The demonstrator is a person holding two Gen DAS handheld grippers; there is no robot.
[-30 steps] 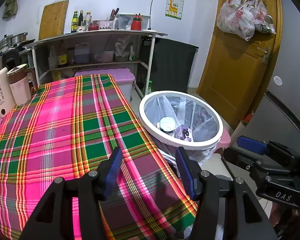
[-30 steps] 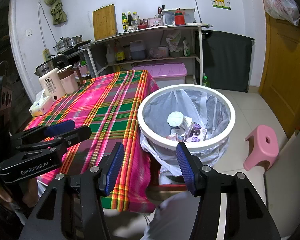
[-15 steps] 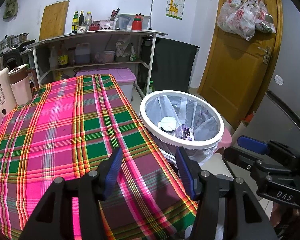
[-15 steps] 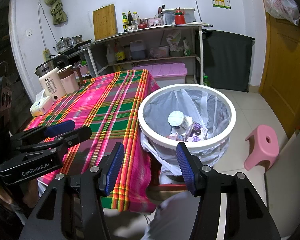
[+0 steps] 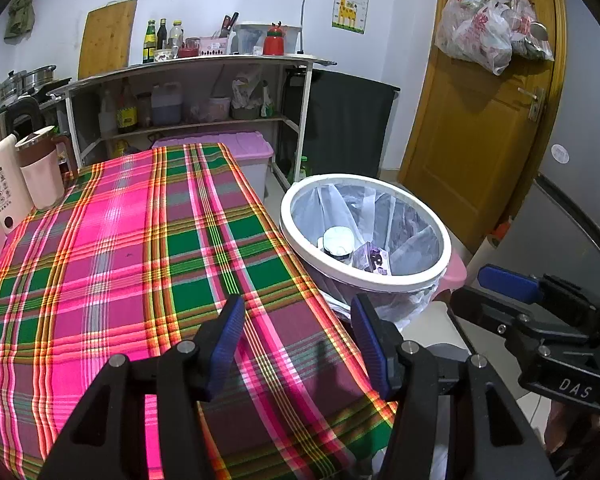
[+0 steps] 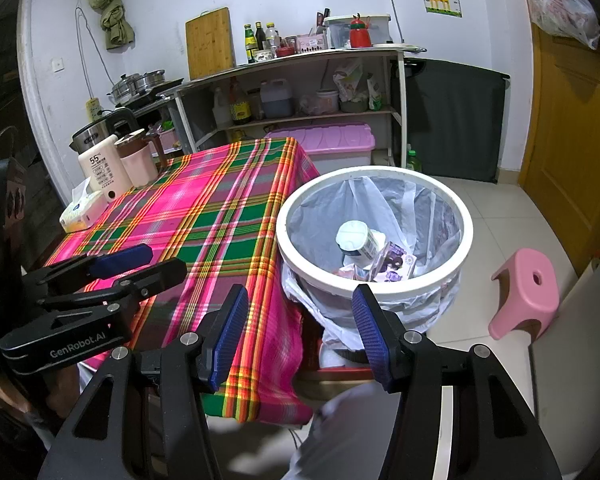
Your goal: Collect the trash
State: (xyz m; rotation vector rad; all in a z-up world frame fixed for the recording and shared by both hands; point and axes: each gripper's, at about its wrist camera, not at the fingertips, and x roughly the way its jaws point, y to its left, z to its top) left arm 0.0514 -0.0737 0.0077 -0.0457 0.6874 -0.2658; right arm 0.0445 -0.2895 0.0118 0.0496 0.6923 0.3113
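While I hold both tools over the near end of the table (image 5: 112,240), my left gripper (image 5: 296,336) has its blue-padded fingers spread wide with nothing between them, hovering above the pink and green plaid cloth near its right edge. My right gripper (image 6: 300,324) is likewise spread and empty, out past the table corner and facing the trash bin (image 6: 374,280). That white-rimmed bin, lined with a clear plastic bag, stands just beside the table's right edge. Inside it I can see a white-capped bottle (image 6: 358,240) lying on its side and a purple printed wrapper (image 6: 396,262) touching it, with more scraps underneath that I cannot make out. At the far left end of the cloth sit a white kettle marked 55 (image 6: 100,172), a pink jug (image 6: 138,160) and a tissue pack (image 6: 82,214). A pink stool (image 6: 528,292) stands on the tiled floor to the bin's right.
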